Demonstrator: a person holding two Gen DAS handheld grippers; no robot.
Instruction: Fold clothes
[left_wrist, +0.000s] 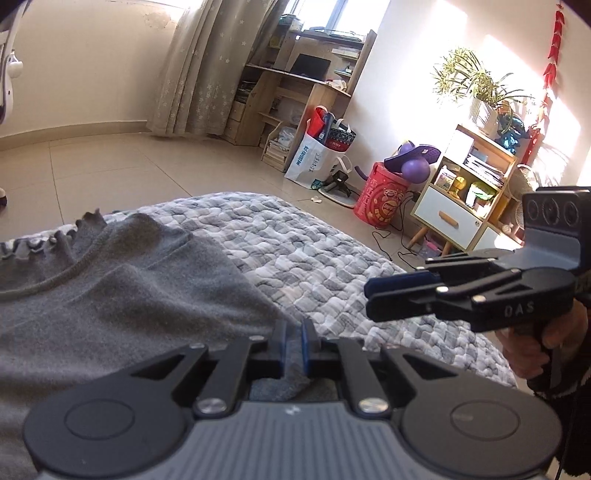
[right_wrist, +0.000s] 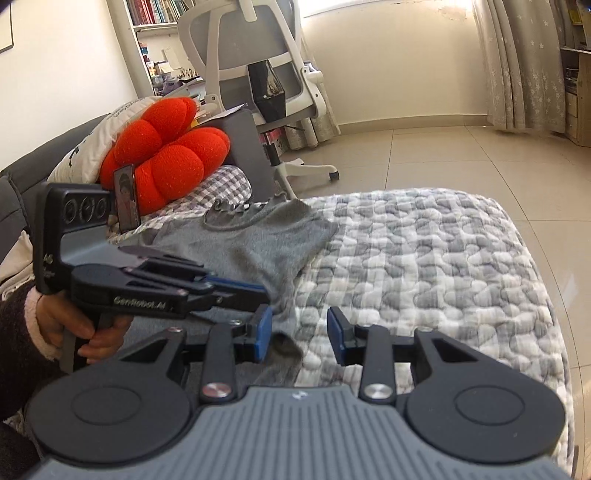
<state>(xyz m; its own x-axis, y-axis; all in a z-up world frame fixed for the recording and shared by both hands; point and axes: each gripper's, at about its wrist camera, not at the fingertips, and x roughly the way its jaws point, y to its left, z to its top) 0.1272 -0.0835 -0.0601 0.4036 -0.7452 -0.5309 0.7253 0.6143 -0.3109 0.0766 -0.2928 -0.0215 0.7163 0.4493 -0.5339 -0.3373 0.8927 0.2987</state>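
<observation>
- Sunlit bedroom, left wrist view: a grey sweater (left_wrist: 110, 295) lies on the quilted bed (left_wrist: 332, 258) — its near edge is pinched in the closed left claw (left_wrist: 293, 345); the right claw (left_wrist: 373, 295) hangs to the right, clear of cloth.
- Right wrist view: right claw (right_wrist: 300, 332) part open, gripping nothing — the sweater's corner sits just beside its left pad.

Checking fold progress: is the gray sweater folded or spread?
Partly folded: the gray sweater lies bunched on the quilt, one edge pinched in the left gripper.
</observation>
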